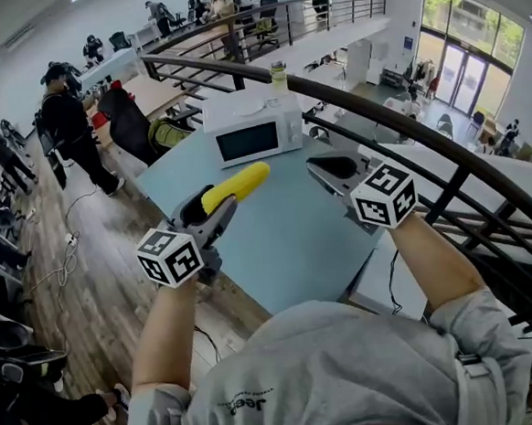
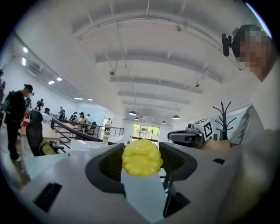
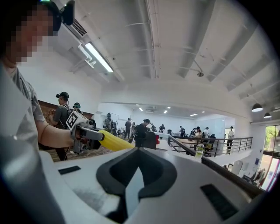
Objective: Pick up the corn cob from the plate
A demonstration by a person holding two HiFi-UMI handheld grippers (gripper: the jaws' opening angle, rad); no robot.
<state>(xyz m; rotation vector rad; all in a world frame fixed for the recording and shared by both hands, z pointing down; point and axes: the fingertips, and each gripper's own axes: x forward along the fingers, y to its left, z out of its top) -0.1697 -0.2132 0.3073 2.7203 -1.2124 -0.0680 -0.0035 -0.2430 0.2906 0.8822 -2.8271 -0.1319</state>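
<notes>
Blue table (image 1: 287, 251), microwave (image 1: 252, 130) at far edge | left gripper (image 1: 218, 209) clamped on corn cob (image 1: 238, 184), above table | right gripper (image 1: 325, 167) closed, empty

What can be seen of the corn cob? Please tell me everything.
The corn cob is bright yellow and glossy, so it looks like plastic, with bumpy kernels on its rounded end. It is whole and has no husk. The left gripper clamps one end of it; the rest sticks out forward, nearly level, in the air above the pale blue table. Nothing else touches it.
</notes>
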